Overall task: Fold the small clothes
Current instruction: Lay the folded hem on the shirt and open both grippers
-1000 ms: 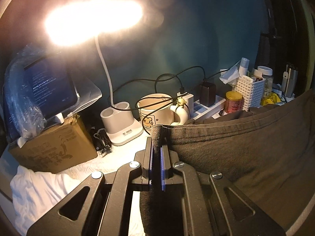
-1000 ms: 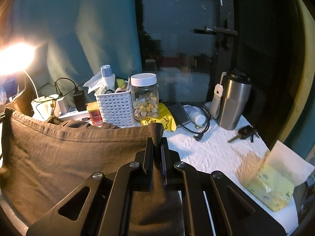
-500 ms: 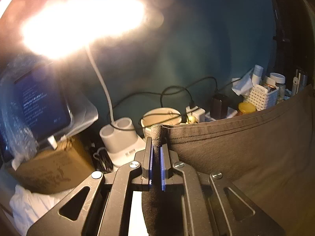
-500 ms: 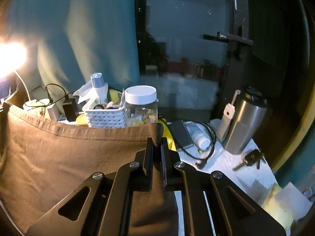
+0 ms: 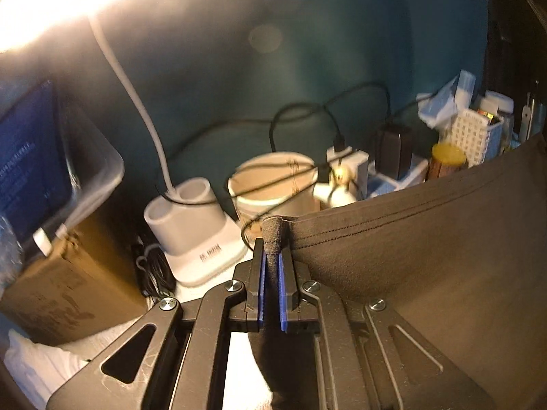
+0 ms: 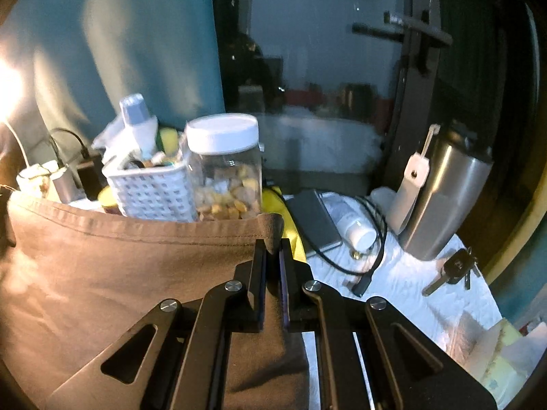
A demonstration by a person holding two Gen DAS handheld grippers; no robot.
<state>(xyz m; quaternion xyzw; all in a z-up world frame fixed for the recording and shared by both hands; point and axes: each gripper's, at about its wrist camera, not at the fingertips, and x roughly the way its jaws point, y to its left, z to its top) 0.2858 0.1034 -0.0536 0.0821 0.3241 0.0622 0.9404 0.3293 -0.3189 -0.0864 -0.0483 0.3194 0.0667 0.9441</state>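
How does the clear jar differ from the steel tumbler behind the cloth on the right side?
The clear jar has a white screw lid and shows yellowish chunks inside; the steel tumbler is opaque metal with a dark lid. The jar stands beside the white basket, partly hidden by the brown cloth; the tumbler stands clear on the right. Both are upright.

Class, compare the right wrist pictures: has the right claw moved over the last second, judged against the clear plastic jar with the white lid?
Yes. The right claw has closed in on the clear plastic jar, which looms larger now.
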